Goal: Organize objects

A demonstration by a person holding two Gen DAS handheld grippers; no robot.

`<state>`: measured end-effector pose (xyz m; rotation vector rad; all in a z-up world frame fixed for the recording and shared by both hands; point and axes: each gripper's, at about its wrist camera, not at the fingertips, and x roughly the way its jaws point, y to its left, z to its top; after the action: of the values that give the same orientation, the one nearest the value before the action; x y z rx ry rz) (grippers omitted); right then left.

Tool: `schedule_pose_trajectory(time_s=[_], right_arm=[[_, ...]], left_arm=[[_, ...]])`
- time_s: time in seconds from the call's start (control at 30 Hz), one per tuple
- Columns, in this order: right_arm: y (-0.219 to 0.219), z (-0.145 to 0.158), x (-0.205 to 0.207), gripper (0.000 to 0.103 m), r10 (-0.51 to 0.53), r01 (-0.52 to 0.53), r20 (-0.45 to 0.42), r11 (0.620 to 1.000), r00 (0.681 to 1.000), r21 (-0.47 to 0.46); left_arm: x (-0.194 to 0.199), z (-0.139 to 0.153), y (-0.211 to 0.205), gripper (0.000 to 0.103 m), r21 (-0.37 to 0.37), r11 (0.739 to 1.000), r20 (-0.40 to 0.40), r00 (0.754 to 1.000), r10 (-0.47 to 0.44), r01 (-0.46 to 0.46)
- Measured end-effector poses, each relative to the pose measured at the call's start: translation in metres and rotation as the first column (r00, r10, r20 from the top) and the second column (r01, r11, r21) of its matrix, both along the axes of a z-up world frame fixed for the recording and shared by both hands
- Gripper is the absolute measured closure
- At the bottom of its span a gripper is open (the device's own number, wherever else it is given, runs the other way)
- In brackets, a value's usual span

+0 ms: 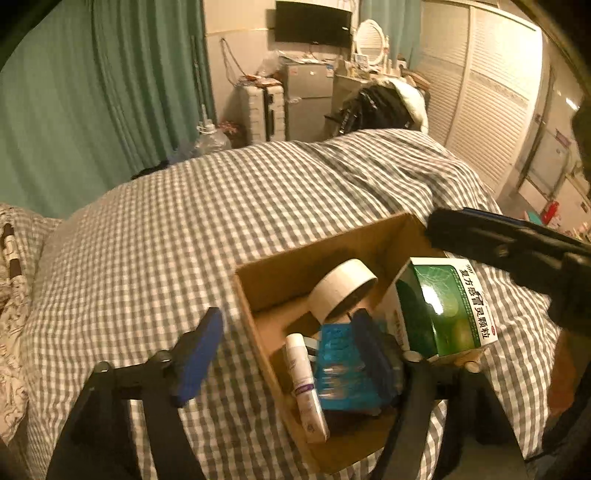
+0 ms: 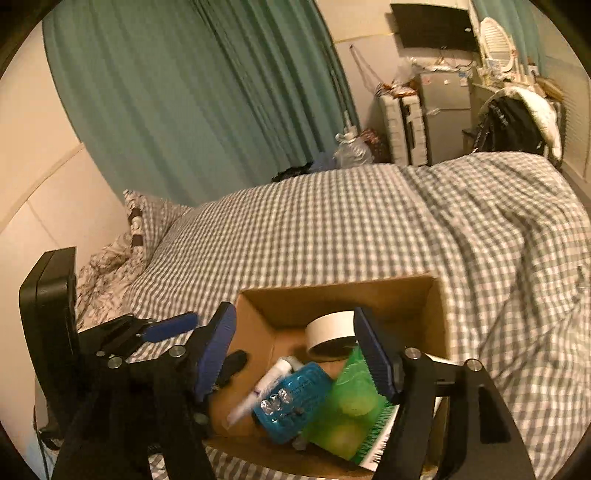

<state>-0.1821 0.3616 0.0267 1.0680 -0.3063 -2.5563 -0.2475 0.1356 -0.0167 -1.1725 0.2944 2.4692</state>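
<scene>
Home bedroom: checkered bed (image 1: 258, 192), green curtains (image 1: 92, 92), louvered wardrobe (image 1: 491, 92).

An open cardboard box (image 1: 258, 291) at lower centre holds a tape roll (image 1: 341, 288), white tube (image 1: 304, 384), blue blister pack (image 1: 341, 369) and a tilted green medicine box (image 1: 439, 306).

Bed (image 1: 221, 206): covered in grey-white checked bedding, filling the middle.
Curtain (image 1: 92, 92): green, hung at 10 o'clock.
Television (image 1: 312, 24): dark, wall-mounted at 12 o'clock.
Small fridge (image 1: 306, 99): silver, below the television.
Wardrobe (image 1: 491, 85): louvred white doors at 2 o'clock.
Pillow (image 2: 147, 218): checked, at 9 o'clock.
</scene>
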Motion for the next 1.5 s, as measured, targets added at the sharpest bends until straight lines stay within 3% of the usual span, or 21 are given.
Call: schedule_pose_trajectory(time_s=[0.13, 0.2, 0.3, 0.53, 0.7, 0.8, 0.97, 1.13, 1.23, 1.5], right_arm=[[0.011, 0.012, 0.012, 0.032, -0.035, 0.036, -0.028, 0.999, 0.999, 0.027], [0.015, 0.023, 0.024, 0.029, -0.051, 0.053, -0.050, 0.998, 0.997, 0.044], [0.018, 0.048, 0.046, 0.020, -0.072, 0.082, -0.108, 0.992, 0.992, 0.092], [0.021, 0.116, 0.113, 0.001, -0.124, 0.196, -0.347, 0.964, 0.930, 0.182], [0.018, 0.133, 0.156, 0.000, -0.134, 0.250, -0.455, 0.946, 0.880, 0.205], [0.016, 0.130, 0.174, 0.000, -0.137, 0.266, -0.484, 0.941, 0.864, 0.209], [0.015, 0.112, 0.192, 0.000, -0.124, 0.249, -0.495, 0.948, 0.860, 0.196], [0.016, 0.078, 0.199, 0.000, -0.133, 0.266, -0.514, 0.944, 0.848, 0.194], [0.016, 0.052, 0.197, 0.000, -0.158, 0.310, -0.523, 0.926, 0.838, 0.217], [0.016, 0.030, 0.182, 0.000, -0.164, 0.307, -0.493, 0.925, 0.855, 0.225]], left_arm=[[0.015, 0.017, -0.008, 0.020, 0.006, 1.000, -0.041, 0.999, 0.030, -0.030], [0.025, 0.029, -0.010, 0.010, 0.004, 0.999, -0.076, 0.996, 0.048, -0.048], [0.044, 0.057, -0.012, 0.003, 0.029, 0.998, -0.144, 0.988, 0.063, -0.059], [0.100, 0.120, -0.022, 0.000, 0.094, 0.990, -0.334, 0.934, 0.129, -0.104], [0.145, 0.142, -0.040, 0.000, 0.214, 0.965, -0.435, 0.869, 0.235, -0.154], [0.165, 0.145, -0.047, 0.000, 0.276, 0.944, -0.466, 0.833, 0.297, -0.182], [0.183, 0.129, -0.048, 0.000, 0.327, 0.920, -0.476, 0.803, 0.357, -0.215], [0.192, 0.092, -0.050, 0.000, 0.318, 0.908, -0.446, 0.802, 0.396, -0.272], [0.195, 0.075, -0.044, 0.000, 0.256, 0.923, -0.463, 0.801, 0.379, -0.288], [0.195, 0.067, -0.044, 0.000, 0.247, 0.923, -0.449, 0.809, 0.380, -0.296]])
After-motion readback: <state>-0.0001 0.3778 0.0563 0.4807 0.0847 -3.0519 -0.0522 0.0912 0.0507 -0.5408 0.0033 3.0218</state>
